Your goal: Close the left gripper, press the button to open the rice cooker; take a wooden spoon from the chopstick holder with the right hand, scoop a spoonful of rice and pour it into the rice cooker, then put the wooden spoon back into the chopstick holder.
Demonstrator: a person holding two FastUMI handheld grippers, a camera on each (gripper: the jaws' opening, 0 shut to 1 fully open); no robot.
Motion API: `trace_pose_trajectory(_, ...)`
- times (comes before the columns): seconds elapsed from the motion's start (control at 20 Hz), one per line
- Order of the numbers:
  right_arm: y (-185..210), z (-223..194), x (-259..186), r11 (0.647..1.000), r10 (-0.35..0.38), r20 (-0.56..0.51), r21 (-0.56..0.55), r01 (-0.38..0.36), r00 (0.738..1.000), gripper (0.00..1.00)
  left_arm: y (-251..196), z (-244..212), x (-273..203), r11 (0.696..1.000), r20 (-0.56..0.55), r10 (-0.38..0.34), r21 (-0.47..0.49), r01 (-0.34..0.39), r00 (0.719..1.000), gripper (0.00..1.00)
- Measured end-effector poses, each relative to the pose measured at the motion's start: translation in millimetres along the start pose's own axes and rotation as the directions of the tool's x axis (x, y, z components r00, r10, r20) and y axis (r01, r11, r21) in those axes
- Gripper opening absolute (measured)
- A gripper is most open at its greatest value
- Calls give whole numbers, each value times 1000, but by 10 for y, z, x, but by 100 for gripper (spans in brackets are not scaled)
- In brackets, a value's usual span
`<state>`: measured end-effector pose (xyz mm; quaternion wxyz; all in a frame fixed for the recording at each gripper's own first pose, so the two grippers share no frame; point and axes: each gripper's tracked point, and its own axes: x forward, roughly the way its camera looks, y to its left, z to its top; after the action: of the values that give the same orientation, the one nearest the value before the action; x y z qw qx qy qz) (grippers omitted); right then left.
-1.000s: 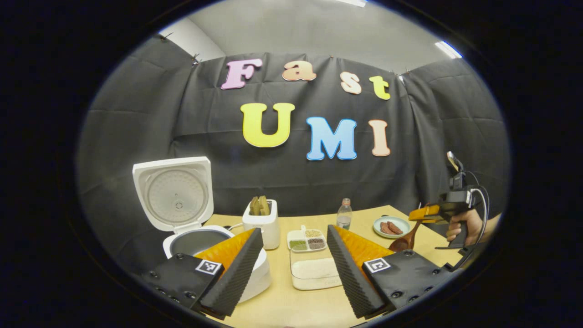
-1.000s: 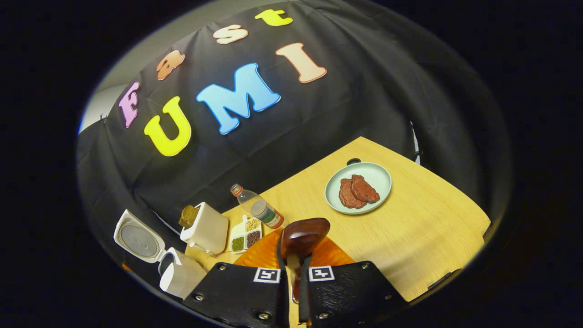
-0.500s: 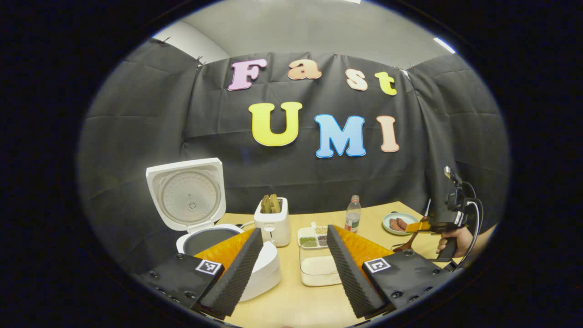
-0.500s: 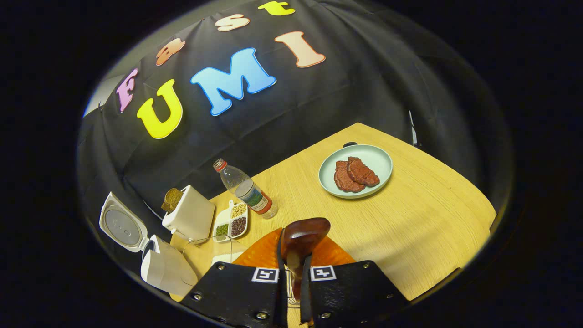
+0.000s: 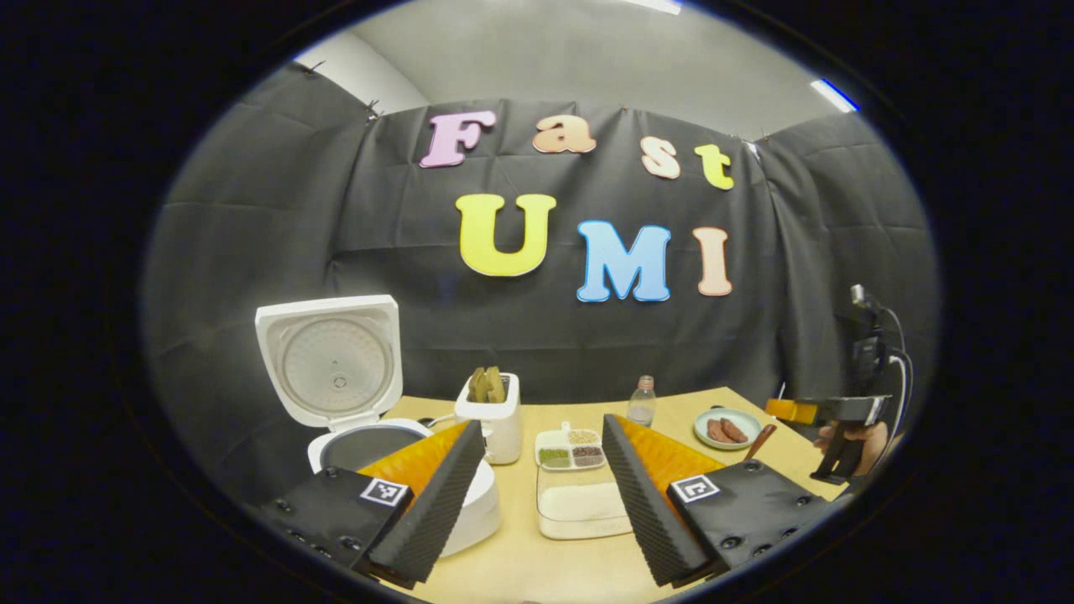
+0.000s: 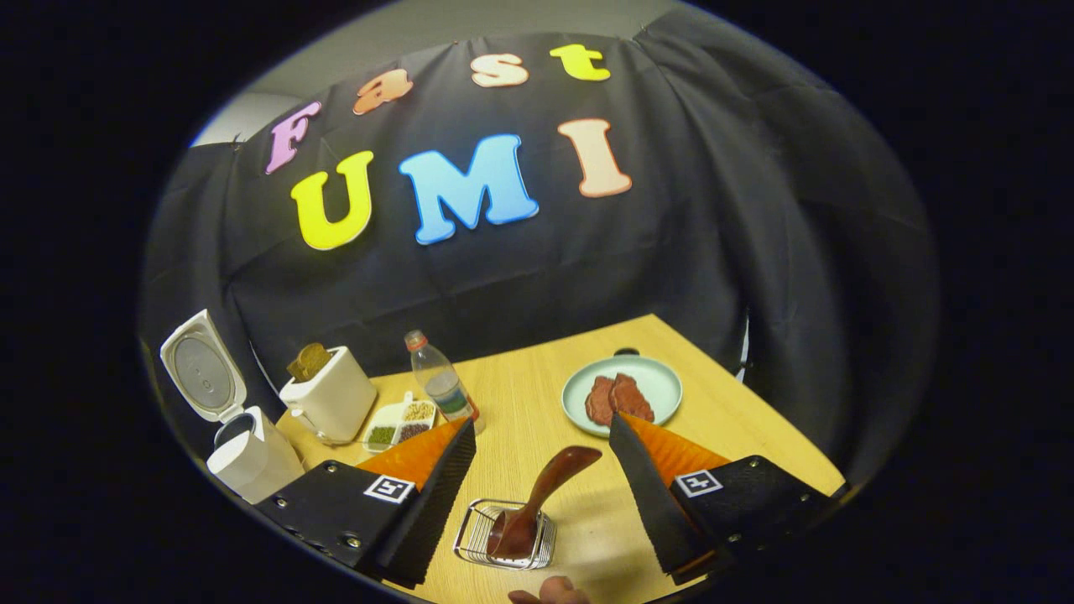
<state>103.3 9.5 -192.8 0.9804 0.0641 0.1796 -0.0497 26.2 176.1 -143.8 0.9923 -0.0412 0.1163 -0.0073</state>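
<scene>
Low in the right gripper view, the wooden spoon (image 6: 537, 499) stands in the chopstick holder (image 6: 506, 545) between the right gripper's (image 6: 542, 482) parted fingers, rice cooker (image 6: 243, 453) open at left, task apparently finished.

- In the left gripper view, the left gripper's (image 5: 544, 478) own finger hides the front of the rice cooker (image 5: 377, 445), so its button cannot be seen.
- The other finger covers one corner of the clear rice container (image 5: 579, 507).
- The wooden spoon (image 6: 537, 503) has its lower end sunk inside the wire chopstick holder (image 6: 506, 545) in the right gripper view (which end is down cannot be told).
- A fingertip (image 6: 550, 594) at the bottom edge is cut off.
- The contents of the divided dish (image 6: 394, 426) are too small to name.
- The right gripper (image 5: 789, 411), far off in the left gripper view, is too small to judge.
</scene>
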Motion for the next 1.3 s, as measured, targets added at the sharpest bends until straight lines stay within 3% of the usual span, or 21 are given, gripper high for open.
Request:
trace_pose_trajectory(0.25, 274, 790, -346, 997, 65, 148, -45, -59, 987, 96, 310, 271, 149, 999, 18, 43, -28, -43, 999, 98)
trace_pose_trajectory(0.5, 612, 1216, -465, 993, 120, 223, -25, -117, 967, 96, 786, 625, 347, 991, 27, 96, -97, -93, 995, 96)
trace_pose_trajectory(0.8, 720, 1187, -416, 989, 146, 215, -29, -143, 966, 96, 1551, 949, 642, 975, 30, 221, -41, -220, 975, 96)
trace_pose_trajectory(0.9, 728, 1126, -361, 988, 152, 200, -43, -146, 968, 96, 1853, 1092, 746, 954, 30, 299, -44, -298, 954, 96)
trace_pose_trajectory(1.3, 721, 1009, -156, 988, 150, 149, -52, -144, 977, 96, 2891, 1608, 1461, 875, 38, 481, -85, -476, 876, 96)
